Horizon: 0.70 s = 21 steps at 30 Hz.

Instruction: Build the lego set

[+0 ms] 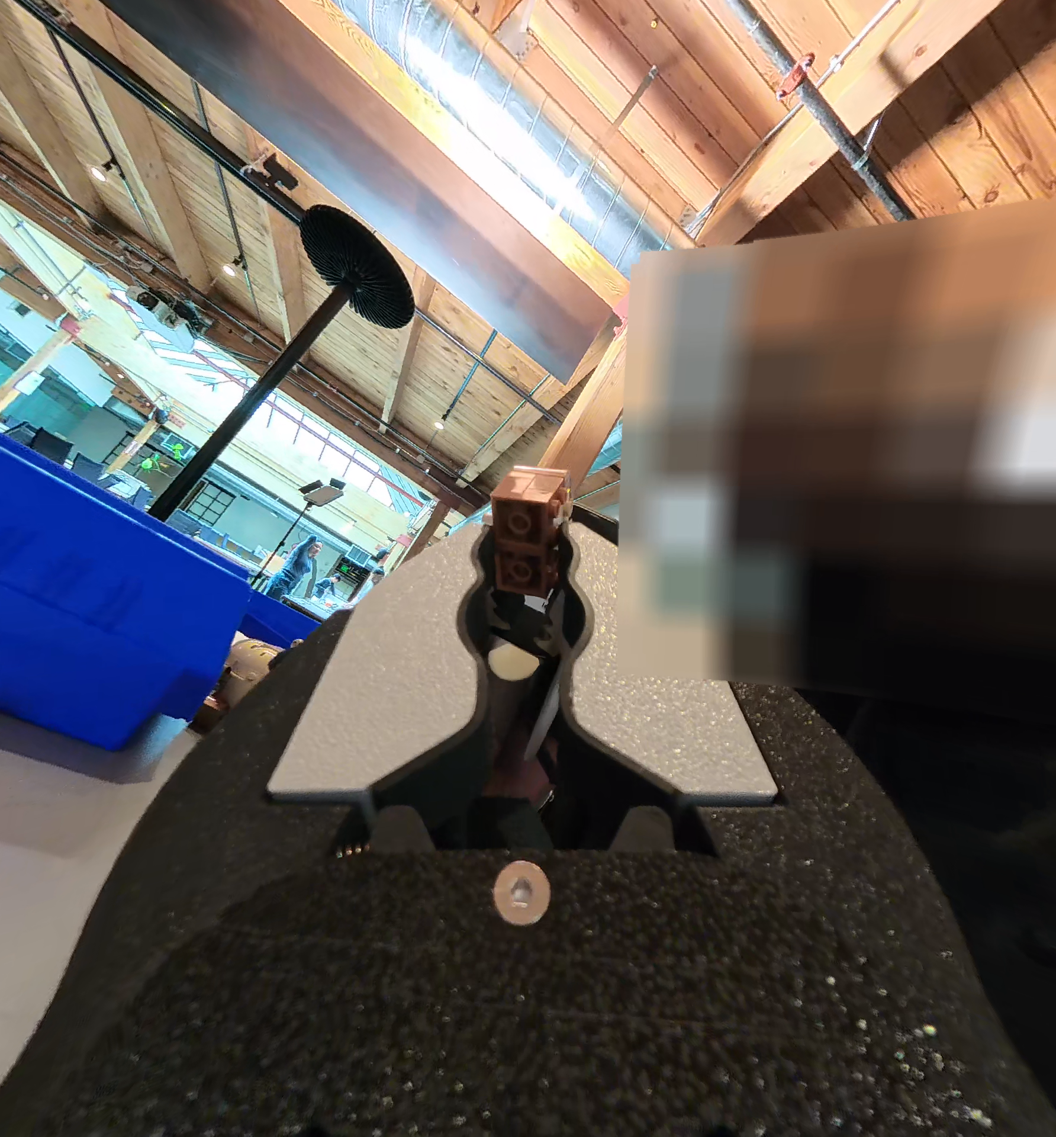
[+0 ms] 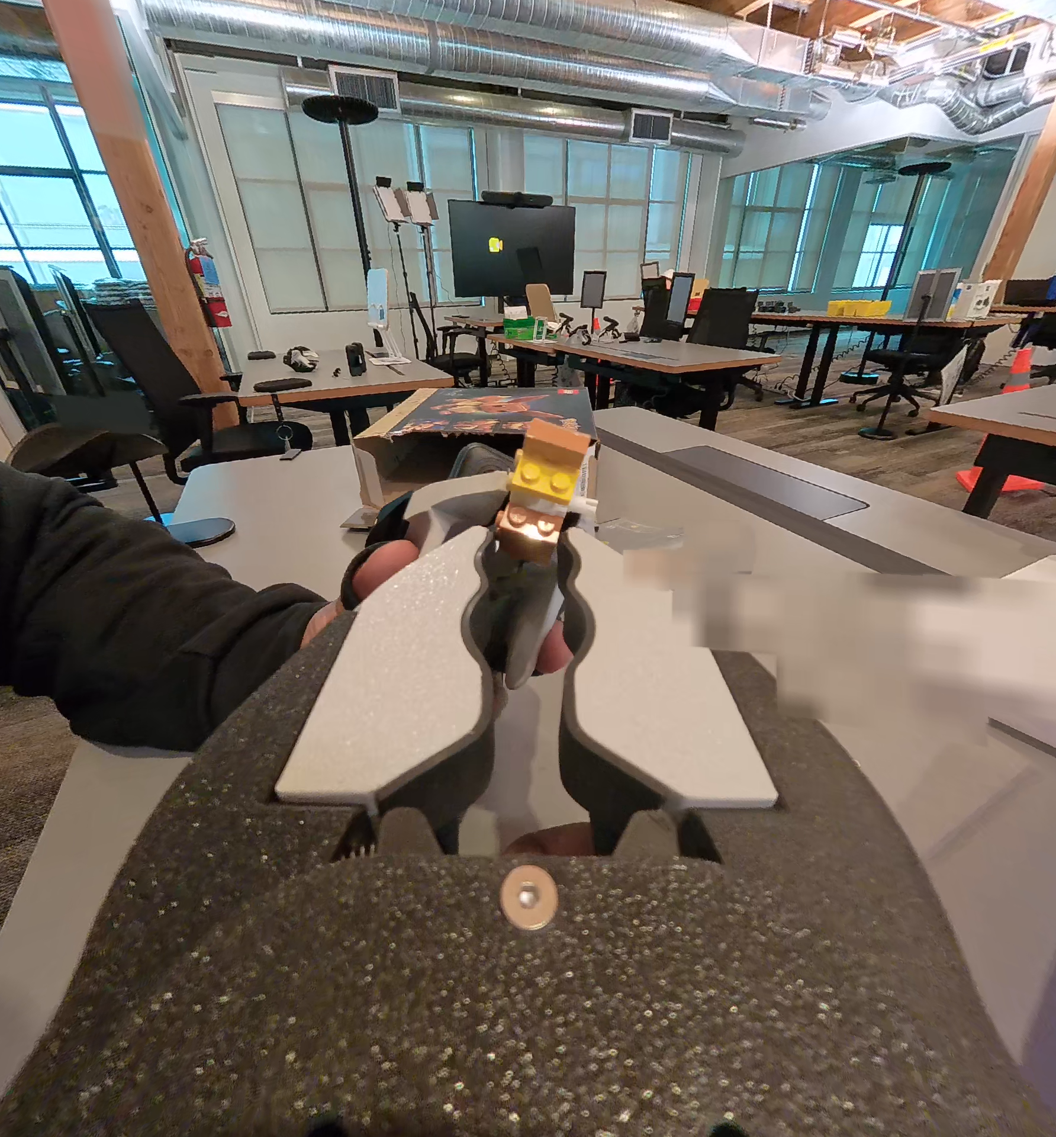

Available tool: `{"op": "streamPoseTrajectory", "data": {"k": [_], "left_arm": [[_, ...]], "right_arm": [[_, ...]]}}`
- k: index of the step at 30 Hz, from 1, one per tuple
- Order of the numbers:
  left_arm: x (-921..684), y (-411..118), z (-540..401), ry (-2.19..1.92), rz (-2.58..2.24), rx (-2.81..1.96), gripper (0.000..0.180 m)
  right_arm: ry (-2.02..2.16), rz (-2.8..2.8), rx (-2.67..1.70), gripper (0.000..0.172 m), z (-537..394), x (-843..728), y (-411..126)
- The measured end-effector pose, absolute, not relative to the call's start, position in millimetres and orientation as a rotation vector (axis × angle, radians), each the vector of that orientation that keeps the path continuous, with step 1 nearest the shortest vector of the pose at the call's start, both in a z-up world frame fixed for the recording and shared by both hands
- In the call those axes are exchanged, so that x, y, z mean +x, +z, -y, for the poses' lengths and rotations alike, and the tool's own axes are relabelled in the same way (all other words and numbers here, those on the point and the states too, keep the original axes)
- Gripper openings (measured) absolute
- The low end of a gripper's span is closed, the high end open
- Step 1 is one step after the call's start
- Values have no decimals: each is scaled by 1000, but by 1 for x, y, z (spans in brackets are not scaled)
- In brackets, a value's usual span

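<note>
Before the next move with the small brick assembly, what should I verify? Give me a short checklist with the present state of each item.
1. Left gripper jaws closed on the brown bricks: ok.
2. Right gripper jaws closed on the same brick assembly: ok.
3. Yellow brick seated on the assembly: ok.
4. Assembly clear of the opened cardboard box: ok.
5. Firmness of the brick joints: cannot tell.
</note>
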<state>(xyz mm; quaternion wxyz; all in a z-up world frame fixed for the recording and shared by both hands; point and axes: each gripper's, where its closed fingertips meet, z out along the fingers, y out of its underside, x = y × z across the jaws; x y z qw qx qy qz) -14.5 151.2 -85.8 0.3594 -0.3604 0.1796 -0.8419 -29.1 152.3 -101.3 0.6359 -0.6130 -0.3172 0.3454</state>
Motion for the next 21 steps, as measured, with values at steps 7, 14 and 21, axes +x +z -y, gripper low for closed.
{"op": "streamPoseTrajectory", "data": {"k": [7,14,21], "left_arm": [[-20,-87,-163,-1949,-493,-981,18],[-10,-110,-172,-1534,-763,-1213,18],[1,-125,-162,-1404,-938,-1267,18]], "right_arm": [[763,789,-1364,19,-154,-22,-106],[980,711,-1361,24,-162,0,-104],[985,746,-1364,16,-163,3,-109]]}}
